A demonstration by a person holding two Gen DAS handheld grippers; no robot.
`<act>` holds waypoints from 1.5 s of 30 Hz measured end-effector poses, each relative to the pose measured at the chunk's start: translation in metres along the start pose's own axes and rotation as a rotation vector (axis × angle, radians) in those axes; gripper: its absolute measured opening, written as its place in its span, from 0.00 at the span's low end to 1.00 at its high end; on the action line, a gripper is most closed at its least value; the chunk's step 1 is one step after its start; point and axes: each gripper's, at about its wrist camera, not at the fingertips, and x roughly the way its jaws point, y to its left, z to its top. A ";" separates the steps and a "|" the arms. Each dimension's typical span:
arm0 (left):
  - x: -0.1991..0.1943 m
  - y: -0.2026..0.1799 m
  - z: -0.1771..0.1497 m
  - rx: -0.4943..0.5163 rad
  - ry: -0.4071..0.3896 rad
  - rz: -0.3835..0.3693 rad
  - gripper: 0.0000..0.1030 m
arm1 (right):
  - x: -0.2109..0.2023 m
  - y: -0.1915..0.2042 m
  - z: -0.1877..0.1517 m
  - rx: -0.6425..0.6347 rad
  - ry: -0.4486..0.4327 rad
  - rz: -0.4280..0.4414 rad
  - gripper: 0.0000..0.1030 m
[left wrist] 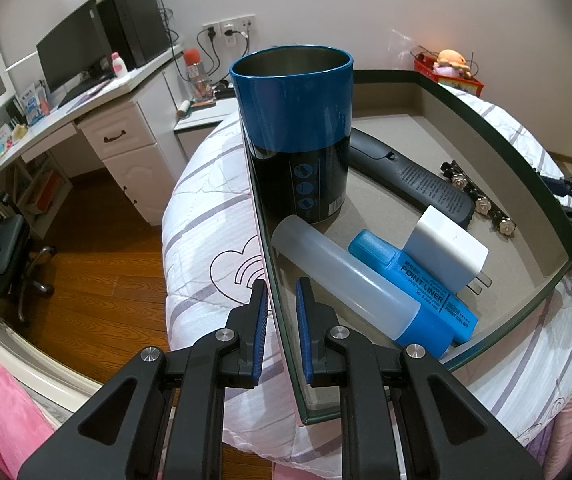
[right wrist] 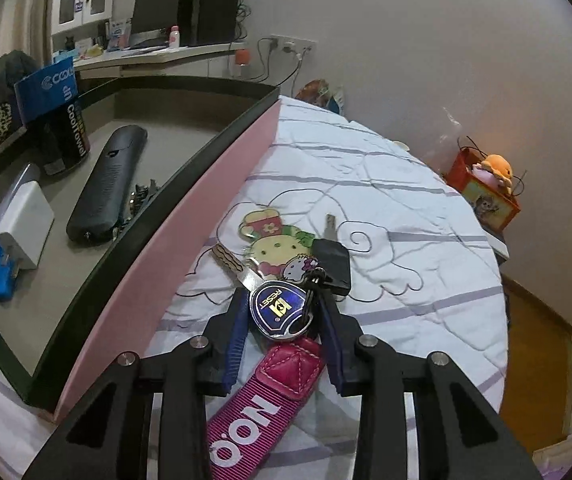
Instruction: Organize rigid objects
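Tall can (left wrist: 294, 132) crowding tray wall (left wrist: 274, 280)

Glossy blue tin (left wrist: 292, 120), brushed-metal inside

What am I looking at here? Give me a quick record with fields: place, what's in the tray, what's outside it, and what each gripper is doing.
place: bed with a white striped quilt
tray: holds a blue tin, dark remote, white charger, blue highlighter, frosted bottle, flower hair clip
outside tray: key bunch with pink strap, lying on the quilt
left gripper: shut on the tray's near wall
right gripper: jaws either side of the blue key head, grip unclear
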 end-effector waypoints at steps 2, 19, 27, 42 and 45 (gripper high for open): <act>0.000 0.000 0.000 -0.001 -0.001 0.000 0.12 | -0.003 -0.006 0.001 0.028 -0.016 0.005 0.34; 0.000 0.000 0.000 0.000 -0.001 -0.001 0.12 | 0.012 -0.022 -0.001 0.106 0.076 0.051 0.42; 0.000 0.000 0.000 0.000 0.000 0.001 0.12 | 0.015 -0.024 0.001 0.022 0.125 0.031 0.60; 0.000 0.001 0.000 0.000 0.000 0.000 0.12 | 0.017 -0.028 0.002 0.054 0.043 0.120 0.32; 0.000 0.001 0.000 0.000 0.000 0.000 0.12 | 0.015 -0.027 0.002 0.071 0.035 0.124 0.31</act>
